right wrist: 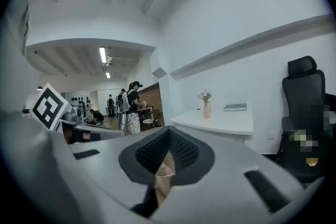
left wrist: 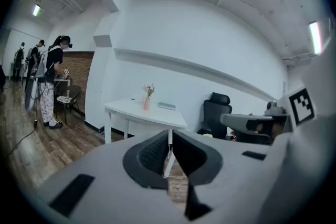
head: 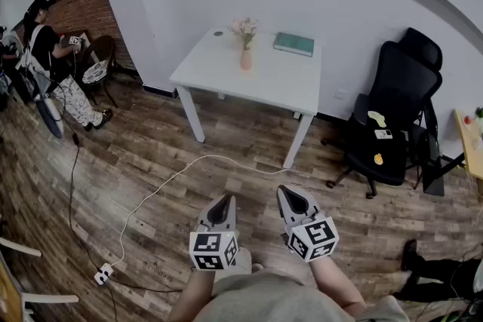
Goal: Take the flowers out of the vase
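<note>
A small pink vase (head: 246, 59) with pale flowers (head: 244, 29) stands on a white table (head: 226, 75) against the far wall. The vase (left wrist: 147, 104) also shows far off in the left gripper view, and the vase (right wrist: 207, 110) shows far off in the right gripper view. My left gripper (head: 223, 203) and right gripper (head: 290, 197) are held side by side low in the head view, well short of the table, over the wooden floor. Both are shut with nothing between their jaws.
A green book (head: 293, 44) lies on the table's far right corner. A black office chair (head: 392, 121) stands to the right of the table. A white cable (head: 162, 188) and power strip (head: 103, 274) lie on the floor. A person (head: 53, 60) stands at the left by a brick wall.
</note>
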### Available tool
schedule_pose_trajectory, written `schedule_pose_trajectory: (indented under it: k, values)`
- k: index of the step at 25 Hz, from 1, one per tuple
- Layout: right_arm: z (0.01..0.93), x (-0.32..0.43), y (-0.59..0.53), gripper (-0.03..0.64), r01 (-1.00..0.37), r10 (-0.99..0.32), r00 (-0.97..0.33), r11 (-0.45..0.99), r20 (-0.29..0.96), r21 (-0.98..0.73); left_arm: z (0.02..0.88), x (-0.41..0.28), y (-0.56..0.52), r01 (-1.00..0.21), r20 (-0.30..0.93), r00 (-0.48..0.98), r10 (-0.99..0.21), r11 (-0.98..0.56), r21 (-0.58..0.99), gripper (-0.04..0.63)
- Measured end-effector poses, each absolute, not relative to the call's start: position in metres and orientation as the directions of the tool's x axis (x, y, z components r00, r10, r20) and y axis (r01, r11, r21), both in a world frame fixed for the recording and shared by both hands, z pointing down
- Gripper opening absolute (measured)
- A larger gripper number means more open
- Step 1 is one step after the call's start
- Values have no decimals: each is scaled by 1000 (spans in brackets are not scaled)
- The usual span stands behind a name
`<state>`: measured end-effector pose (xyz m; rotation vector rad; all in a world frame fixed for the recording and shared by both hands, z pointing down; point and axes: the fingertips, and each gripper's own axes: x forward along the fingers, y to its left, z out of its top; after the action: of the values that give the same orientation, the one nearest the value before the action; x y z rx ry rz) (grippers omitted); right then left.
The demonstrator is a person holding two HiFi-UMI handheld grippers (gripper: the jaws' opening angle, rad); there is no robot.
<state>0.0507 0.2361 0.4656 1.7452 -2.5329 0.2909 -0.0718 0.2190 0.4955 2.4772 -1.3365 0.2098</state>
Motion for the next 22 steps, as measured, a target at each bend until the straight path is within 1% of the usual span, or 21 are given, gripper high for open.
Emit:
schedule_pose_trajectory:
  k: [9, 14, 22]
  values:
    - [468, 46, 307, -2, -930, -924, -356, 337, 138, -145, 491, -81, 283, -825, 260, 564, -783, -530, 195, 25]
    - [466, 40, 318, -1, -927, -920, -369, 356, 130, -117, 487, -83, 297, -828, 252, 561, -789, -526, 197, 25]
    - [460, 40, 331, 2, -919, -918, -383, 367, 102, -142, 483, -83, 309, -831, 243, 556, -795, -525, 185, 25]
